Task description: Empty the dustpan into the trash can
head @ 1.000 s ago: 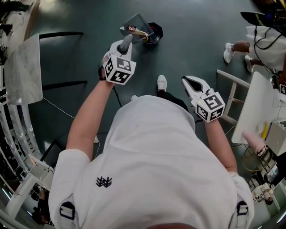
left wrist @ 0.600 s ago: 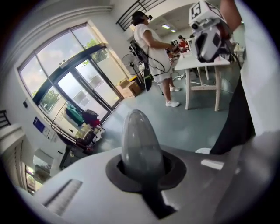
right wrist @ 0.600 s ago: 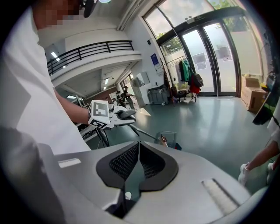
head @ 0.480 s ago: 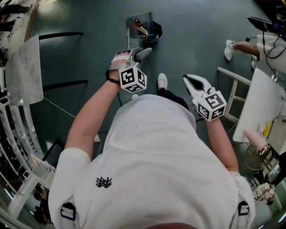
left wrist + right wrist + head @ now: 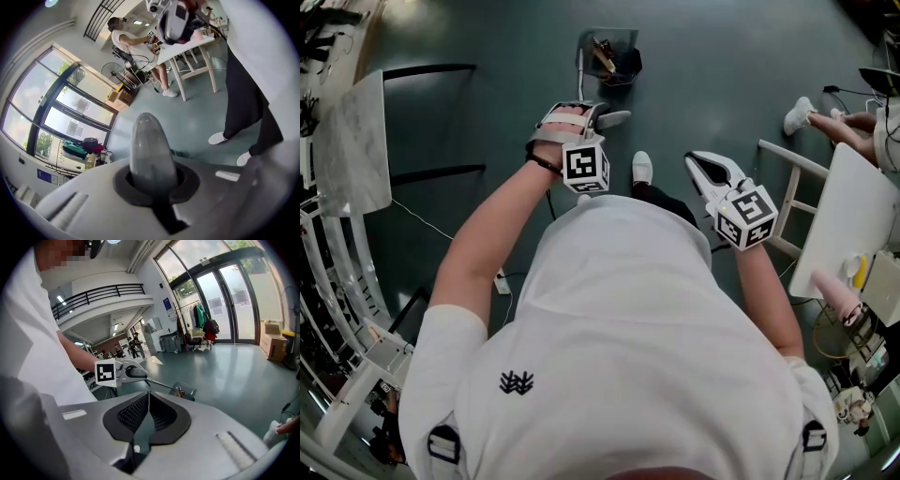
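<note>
Where the clear dustpan [image 5: 598, 45] sits on the dark floor [image 5: 487, 56], it is right against the black trash can [image 5: 630, 66], with bits of litter in it. Its thin handle [image 5: 578, 75] runs back to the left gripper [image 5: 598, 116], whose jaws are clamped on the handle's grey end. The right gripper [image 5: 701, 169] hangs well apart, its jaws pressed together on nothing.

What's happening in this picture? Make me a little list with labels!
dustpan: right by the trash can, scraps inside
left hand-held gripper: shut on the dustpan's long handle
right hand-held gripper: shut, holding nothing
floor: dark green
emptied yet: does not look like it
</note>
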The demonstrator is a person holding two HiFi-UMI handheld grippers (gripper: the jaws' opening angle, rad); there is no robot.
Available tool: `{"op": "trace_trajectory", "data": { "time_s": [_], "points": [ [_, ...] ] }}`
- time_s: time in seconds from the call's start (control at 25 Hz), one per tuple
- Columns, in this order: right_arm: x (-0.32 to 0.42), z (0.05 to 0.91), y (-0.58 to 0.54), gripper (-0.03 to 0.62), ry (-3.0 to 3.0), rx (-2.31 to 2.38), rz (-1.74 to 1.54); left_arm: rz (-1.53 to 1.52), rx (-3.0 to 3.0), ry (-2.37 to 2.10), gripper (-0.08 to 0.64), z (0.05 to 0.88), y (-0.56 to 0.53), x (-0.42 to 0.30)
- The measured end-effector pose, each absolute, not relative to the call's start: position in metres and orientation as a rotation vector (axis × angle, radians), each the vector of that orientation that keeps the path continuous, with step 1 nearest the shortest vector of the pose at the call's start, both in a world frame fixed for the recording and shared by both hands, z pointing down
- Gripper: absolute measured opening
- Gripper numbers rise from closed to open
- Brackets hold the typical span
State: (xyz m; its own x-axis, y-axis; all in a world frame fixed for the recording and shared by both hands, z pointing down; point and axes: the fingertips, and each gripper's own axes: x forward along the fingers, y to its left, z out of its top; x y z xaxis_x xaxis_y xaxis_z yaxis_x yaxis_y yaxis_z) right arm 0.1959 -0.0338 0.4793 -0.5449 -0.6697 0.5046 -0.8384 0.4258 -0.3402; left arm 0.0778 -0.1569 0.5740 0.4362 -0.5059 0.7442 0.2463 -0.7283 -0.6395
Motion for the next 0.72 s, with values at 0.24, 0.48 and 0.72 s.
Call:
{"op": "trace_trajectory", "data": {
  "time_s": [0.24,0.48,0.72],
  "points": [
    [0.199,0.482,-0.036,0.009,-2.402,1.308,0.819,-1.322,-1.775,0.177,0.054,0.573,-0.169,0.082],
    [0.195,0.478,-0.042,0.009,-2.411,1.303,0.825,-1.271,-1.689,-0.041,0.054,0.575,-0.146,0.090],
    [0.196,0.483,-0.043,0.009,-2.413,1.305,0.835,-1.291,-1.755,-0.127,0.054,0.584,-0.128,0.095]
  ]
}}
